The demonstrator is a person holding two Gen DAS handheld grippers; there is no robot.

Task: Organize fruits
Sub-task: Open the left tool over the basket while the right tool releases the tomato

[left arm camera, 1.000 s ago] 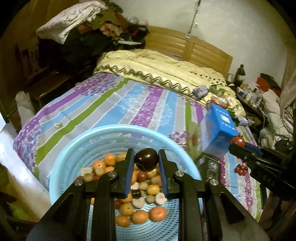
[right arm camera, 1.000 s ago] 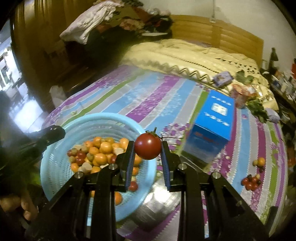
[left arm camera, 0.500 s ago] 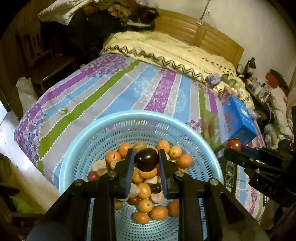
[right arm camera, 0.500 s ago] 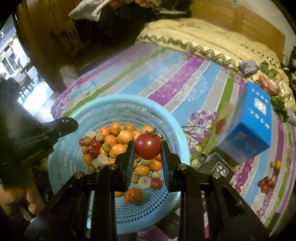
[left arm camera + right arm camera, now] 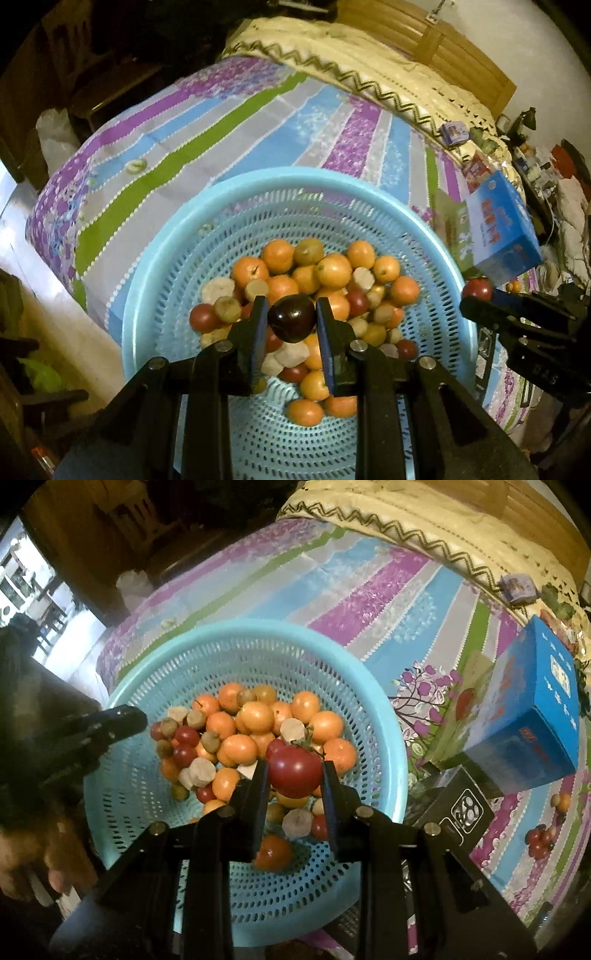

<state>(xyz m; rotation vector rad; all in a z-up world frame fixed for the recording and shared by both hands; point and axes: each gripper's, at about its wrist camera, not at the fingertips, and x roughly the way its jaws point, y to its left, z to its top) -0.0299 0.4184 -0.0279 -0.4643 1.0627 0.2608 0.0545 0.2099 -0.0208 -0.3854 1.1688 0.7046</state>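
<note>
The left gripper [image 5: 291, 320] is clamped on a dark plum [image 5: 291, 316], held between its two fingers above the pile of fruit in the blue basket [image 5: 155, 295]. The right gripper [image 5: 294, 773] is clamped on a red tomato [image 5: 294, 768] with a green stem, also over the basket, nearer its right side. The pile [image 5: 243, 731] is mostly oranges with some small red fruits and pale cut pieces. The basket sits at the near end of a striped bedspread [image 5: 221, 122]. Just beside it on the right lie a blue box [image 5: 532, 709] and a black box [image 5: 458, 812]. A few loose fruits [image 5: 539, 840] rest on the bedspread well apart from the basket.
</note>
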